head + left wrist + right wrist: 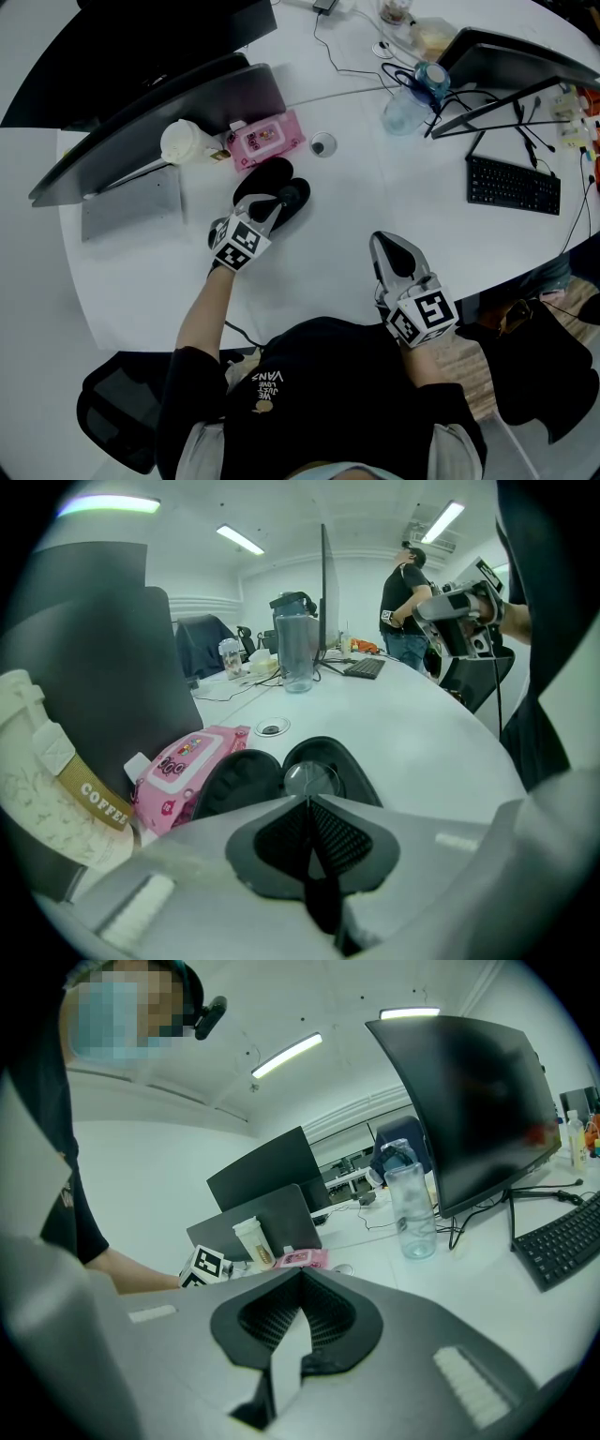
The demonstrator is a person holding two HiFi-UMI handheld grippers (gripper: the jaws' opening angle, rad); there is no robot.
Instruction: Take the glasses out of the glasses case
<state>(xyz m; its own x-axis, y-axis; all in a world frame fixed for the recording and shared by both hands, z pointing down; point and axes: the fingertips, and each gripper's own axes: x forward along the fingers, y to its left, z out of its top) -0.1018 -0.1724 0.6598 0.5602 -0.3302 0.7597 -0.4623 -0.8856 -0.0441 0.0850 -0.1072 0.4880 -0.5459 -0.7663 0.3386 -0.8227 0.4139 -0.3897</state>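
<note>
The black glasses case (265, 177) lies open on the white table (337, 216), its two halves side by side. In the left gripper view a lens of the glasses (305, 778) shows inside the case's right half (330, 761); the left half (234, 782) looks empty. My left gripper (273, 208) sits at the near edge of the case, jaws shut with nothing between them (307, 803). My right gripper (382, 243) hovers near the table's front edge, away from the case, shut and empty (300, 1275).
A pink wipes pack (267, 139) and a coffee cup (186, 142) stand just behind the case, with a laptop (141, 127) beyond them. A water bottle (408, 108), a monitor (506, 61) and a keyboard (514, 185) are at the right. A person (403, 592) stands far off.
</note>
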